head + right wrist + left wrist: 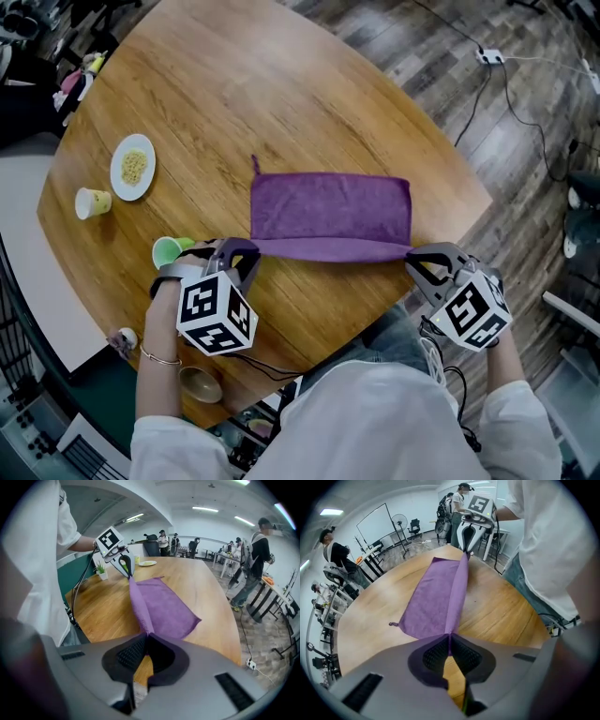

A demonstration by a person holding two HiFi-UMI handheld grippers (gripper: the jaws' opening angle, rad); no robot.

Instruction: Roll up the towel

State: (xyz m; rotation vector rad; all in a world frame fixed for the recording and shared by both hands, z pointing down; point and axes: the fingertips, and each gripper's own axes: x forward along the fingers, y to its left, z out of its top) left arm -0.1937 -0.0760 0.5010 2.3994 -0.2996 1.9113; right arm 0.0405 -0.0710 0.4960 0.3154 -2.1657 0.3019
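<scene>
Pinching the purple terry towel [328, 208] at both near corners, one gripper per corner.

- left gripper [246, 249]: jaws closed tight on the near-left corner. In the left gripper view the cloth is clamped between the ribbed black pads, with no gap showing.
- right gripper [418, 259]: same state. Jaws closed on the near-right corner, with the fabric squeezed between its pads in the right gripper view.
- Towel position: near the person's edge of the round wooden table [281, 84], roughly centred between the two hands. The near hem is stretched straight between the two grippers and raised off the wood. From there the cloth slopes down, and the far part lies flat on the tabletop. It is spread out as one rectangle, with no roll formed. A small hanging loop [255, 162] sticks out at the far-left corner.
- Both grippers point steeply down, with their black-and-white marker cubes facing the head camera.

Other items, all left of the towel and not touching it:
- small white plate [119, 178] with a yellowish heap of food on it
- cream paper cup [92, 202] on its side, just beside the plate
- green cup [167, 251], right next to the left gripper
- brown bowl [200, 384] at the table's near edge, beside the person's left wrist

The gripper views show people, chairs and desks in the room behind.
</scene>
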